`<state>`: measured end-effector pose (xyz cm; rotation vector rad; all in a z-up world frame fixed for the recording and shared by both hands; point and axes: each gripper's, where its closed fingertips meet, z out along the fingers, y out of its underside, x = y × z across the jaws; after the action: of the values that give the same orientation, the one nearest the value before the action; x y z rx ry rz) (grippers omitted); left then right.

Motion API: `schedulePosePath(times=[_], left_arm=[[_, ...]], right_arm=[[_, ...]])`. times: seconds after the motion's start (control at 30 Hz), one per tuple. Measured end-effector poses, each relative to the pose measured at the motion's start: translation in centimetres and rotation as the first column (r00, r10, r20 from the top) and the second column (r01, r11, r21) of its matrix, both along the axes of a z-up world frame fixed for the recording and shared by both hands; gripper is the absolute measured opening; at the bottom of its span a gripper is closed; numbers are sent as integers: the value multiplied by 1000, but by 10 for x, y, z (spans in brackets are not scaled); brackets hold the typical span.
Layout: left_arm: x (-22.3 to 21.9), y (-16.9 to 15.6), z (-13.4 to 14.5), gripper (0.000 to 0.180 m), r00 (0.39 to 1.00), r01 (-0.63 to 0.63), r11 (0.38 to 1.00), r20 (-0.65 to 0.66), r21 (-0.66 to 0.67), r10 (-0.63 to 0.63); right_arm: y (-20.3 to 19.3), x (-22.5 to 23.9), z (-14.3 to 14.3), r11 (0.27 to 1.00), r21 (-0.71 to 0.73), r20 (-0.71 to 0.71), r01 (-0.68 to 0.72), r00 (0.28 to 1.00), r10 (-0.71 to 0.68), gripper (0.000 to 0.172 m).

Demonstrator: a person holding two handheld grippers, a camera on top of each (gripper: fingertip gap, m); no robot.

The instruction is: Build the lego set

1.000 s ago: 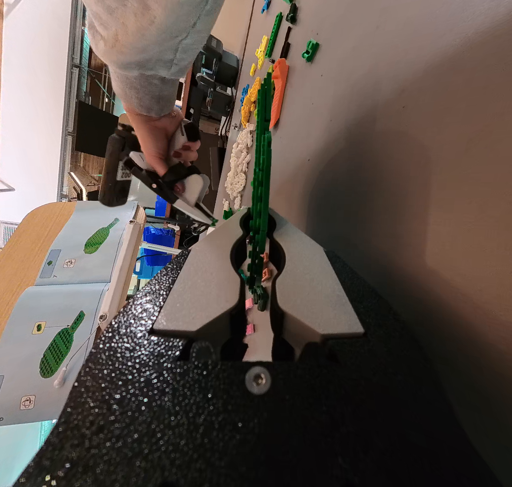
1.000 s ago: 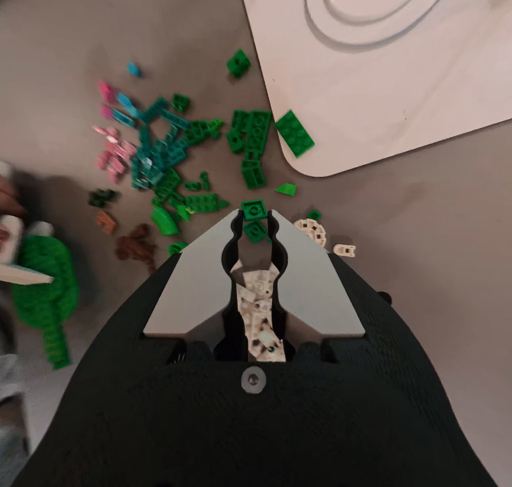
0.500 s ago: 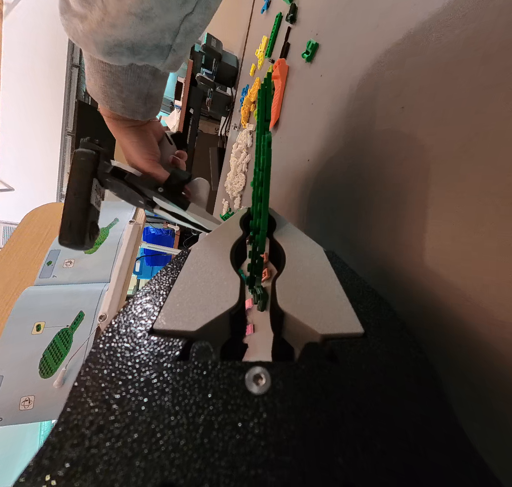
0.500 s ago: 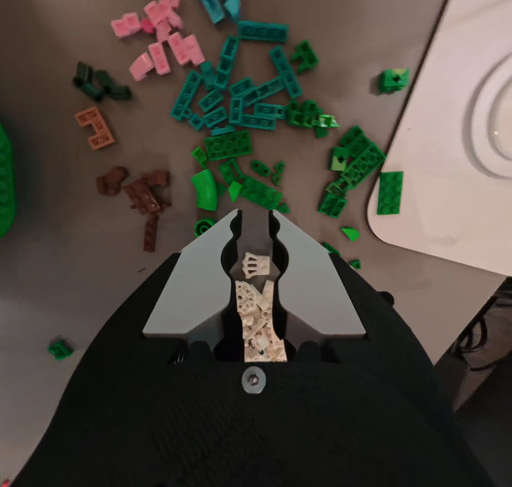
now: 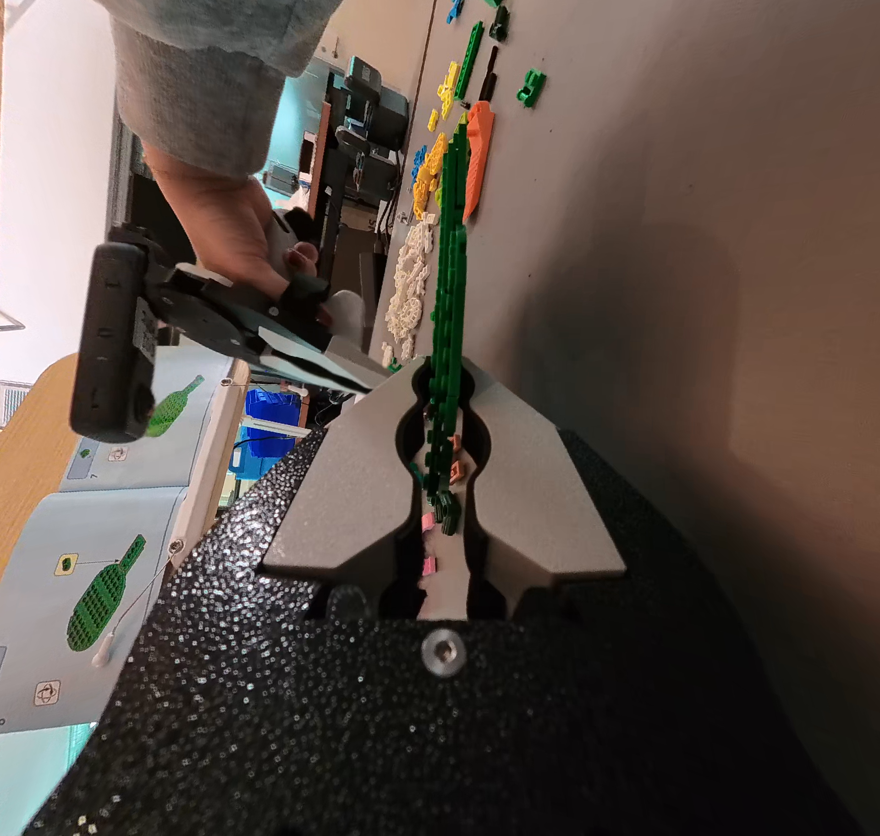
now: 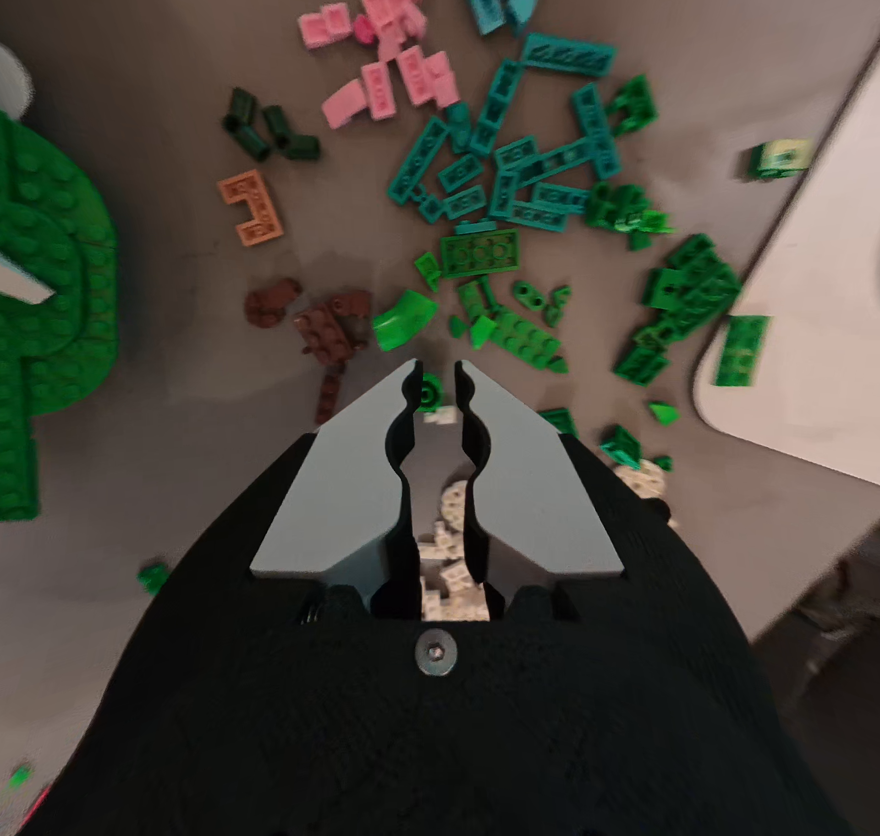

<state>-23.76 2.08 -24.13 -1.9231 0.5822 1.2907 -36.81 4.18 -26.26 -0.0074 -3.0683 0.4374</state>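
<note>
Right gripper (image 6: pixel 438 373) has swung over the loose green bricks (image 6: pixel 526 337), fingers apart and empty above a small round stud (image 6: pixel 431 392); left gripper (image 5: pixel 445 375) stays clamped on the green plate build (image 5: pixel 450 289), nothing new attached yet.

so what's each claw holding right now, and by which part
The left claw is shut on the green brick build, gripping its flat body edge-on. The right claw holds nothing; it is open above loose bricks.

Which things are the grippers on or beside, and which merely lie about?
At the grippers: green brick build clamped in left gripper; small round green piece between right gripper's open jaws.
Lying about: pink pieces, teal pieces, brown pieces, white pieces, instruction booklet, white tray.
</note>
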Motion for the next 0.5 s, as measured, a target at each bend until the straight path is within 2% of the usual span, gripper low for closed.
schedulePosePath(times=[0.07,0.1,0.17,0.3,0.4,0.5], left_arm=[[0,0,0,6,1000,1,1000,0,0,-1],[0,0,0,6,1000,0,1000,0,0,0],[0,0,0,6,1000,0,1000,0,1,0],[0,0,0,6,1000,1,1000,1,2,-1],[0,0,0,6,1000,2,1000,1,3,-2],[0,0,0,6,1000,2,1000,1,1,-2]], right_arm=[[1,-21,6,999,9,-134,34,990,-32,10],[6,-25,6,998,45,-158,41,987,-33,9],[14,-20,2,994,105,-122,33,992,-20,9],[15,4,-4,996,90,44,27,999,-31,16],[16,10,-7,996,89,64,4,998,-10,25],[16,9,-12,995,102,53,-3,999,-2,26]])
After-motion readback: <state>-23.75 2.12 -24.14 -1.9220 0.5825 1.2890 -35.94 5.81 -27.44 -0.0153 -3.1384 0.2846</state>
